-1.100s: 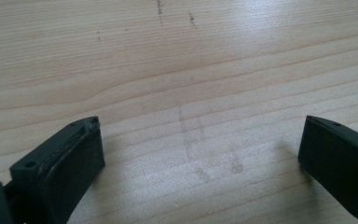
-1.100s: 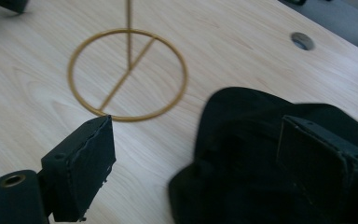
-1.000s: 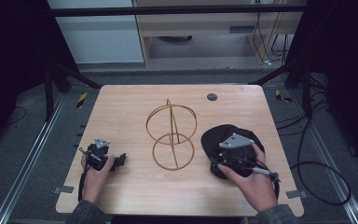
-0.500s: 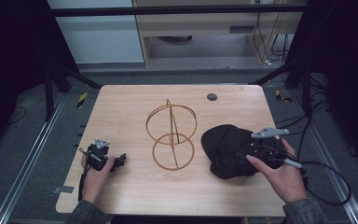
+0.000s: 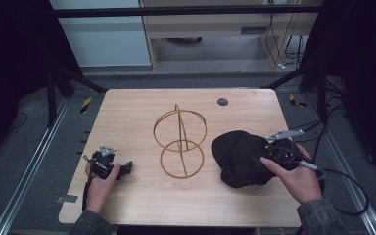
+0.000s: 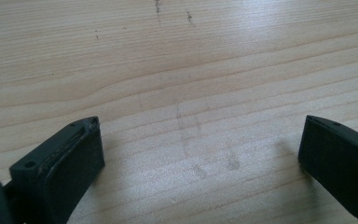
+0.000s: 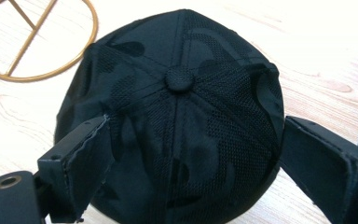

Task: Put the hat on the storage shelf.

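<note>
Black cap (image 5: 240, 157) of mesh and camouflage-patterned panels, button on top, lying crown-up on right part of bench (image 5: 142, 205), just beside gold wire stand (image 5: 180, 142), between spread jaws of right hand-held gripper (image 7: 189, 154).

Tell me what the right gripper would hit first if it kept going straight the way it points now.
Most likely the black cap: the right gripper looks along its open jaws at the crown, which sits between them. How close it is I cannot tell. The gold wire stand lies beyond.
</note>
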{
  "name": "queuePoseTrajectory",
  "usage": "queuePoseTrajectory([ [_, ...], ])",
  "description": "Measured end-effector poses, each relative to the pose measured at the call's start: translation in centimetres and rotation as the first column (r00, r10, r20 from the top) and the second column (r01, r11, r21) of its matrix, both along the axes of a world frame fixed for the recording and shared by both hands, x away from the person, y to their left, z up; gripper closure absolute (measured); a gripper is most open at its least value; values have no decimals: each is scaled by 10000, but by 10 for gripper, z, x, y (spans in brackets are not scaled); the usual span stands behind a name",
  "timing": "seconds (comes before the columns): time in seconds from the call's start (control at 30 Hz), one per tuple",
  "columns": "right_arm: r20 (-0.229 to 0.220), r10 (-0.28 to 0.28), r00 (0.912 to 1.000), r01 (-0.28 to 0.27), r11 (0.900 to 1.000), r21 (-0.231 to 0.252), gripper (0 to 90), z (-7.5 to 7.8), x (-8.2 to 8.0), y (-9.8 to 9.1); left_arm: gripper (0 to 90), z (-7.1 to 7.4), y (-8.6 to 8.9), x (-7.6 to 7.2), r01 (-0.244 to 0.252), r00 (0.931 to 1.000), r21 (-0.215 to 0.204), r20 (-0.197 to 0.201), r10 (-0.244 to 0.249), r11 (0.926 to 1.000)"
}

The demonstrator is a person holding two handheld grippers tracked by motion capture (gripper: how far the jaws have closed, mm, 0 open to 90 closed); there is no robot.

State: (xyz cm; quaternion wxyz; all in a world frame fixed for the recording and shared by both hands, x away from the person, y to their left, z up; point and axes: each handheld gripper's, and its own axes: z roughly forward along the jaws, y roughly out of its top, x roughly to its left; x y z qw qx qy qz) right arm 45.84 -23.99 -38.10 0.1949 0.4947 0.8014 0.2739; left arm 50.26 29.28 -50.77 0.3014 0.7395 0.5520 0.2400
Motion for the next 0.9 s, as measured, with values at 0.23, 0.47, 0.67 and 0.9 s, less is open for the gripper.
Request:
queuePoseTrajectory([
  [0.23, -364, 33, 9993, -29, 9999, 100, 130, -9, 14, 5, 0, 0, -2, 0, 84, 10000, -32, 6, -84, 10000],
  [0.47, -816, 96, 9966, -86, 9999, 120, 316, -16, 19, 5, 0, 0, -3, 0, 95, 10000, -47, 12, -95, 9999],
  [0.67, -1058, 329, 9938, -298, 9991, 309, 508, -18, 20, 3, 0, 0, -3, 0, 130, 9999, -31, 5, -130, 9999],
  [0.9, -1314, 592, 9896, -501, 9962, 719, 775, -19, 22, -1, 0, 0, -4, 0, 108, 9999, -35, 6, -108, 9999],
])
